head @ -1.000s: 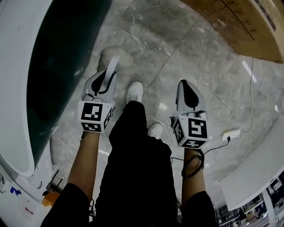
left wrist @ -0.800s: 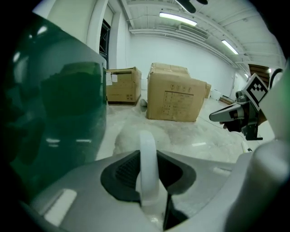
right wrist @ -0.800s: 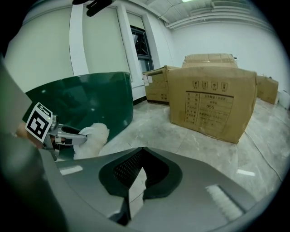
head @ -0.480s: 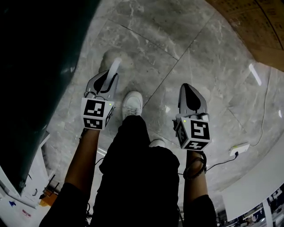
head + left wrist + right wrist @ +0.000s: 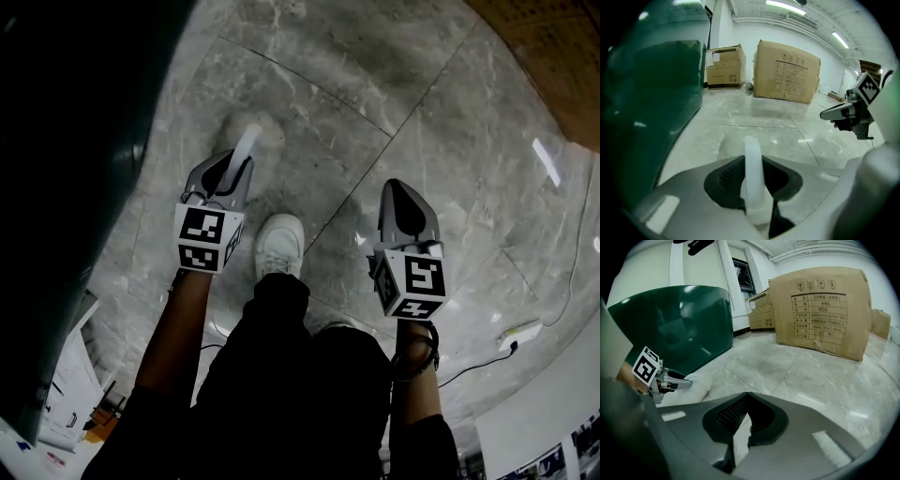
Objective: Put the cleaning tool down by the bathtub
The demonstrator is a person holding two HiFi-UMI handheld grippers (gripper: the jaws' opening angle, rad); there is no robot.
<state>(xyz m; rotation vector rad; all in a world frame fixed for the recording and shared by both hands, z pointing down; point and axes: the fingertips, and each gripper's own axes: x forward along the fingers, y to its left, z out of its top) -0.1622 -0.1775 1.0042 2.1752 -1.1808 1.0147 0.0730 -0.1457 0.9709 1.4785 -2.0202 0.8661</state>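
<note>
The cleaning tool is a white handle [image 5: 753, 176] with a pale fluffy head [image 5: 696, 380]. It sticks forward out of my left gripper [image 5: 752, 159], which is shut on the handle. In the head view the handle [image 5: 246, 142] points away from me over the marble floor, and the fluffy head blurs into the floor beyond it. The dark green bathtub [image 5: 70, 141] rises just left of my left gripper [image 5: 232, 161], and its wall [image 5: 644, 122] fills the left side there. My right gripper [image 5: 403, 190] hangs level with it, its jaws [image 5: 748, 397] shut on nothing.
Large cardboard boxes [image 5: 786, 71] stand on the floor ahead, and one box [image 5: 553, 66] shows at the upper right. A white power strip [image 5: 520, 330] with a cable lies at the right. My white shoe [image 5: 278, 246] is between the grippers. Grey marble floor [image 5: 375, 84] stretches ahead.
The view has moved forward alongside the tub, and its white rim has left the frame. Both grippers keep their pose; the left still holds the handle. The power strip has slid lower right.
</note>
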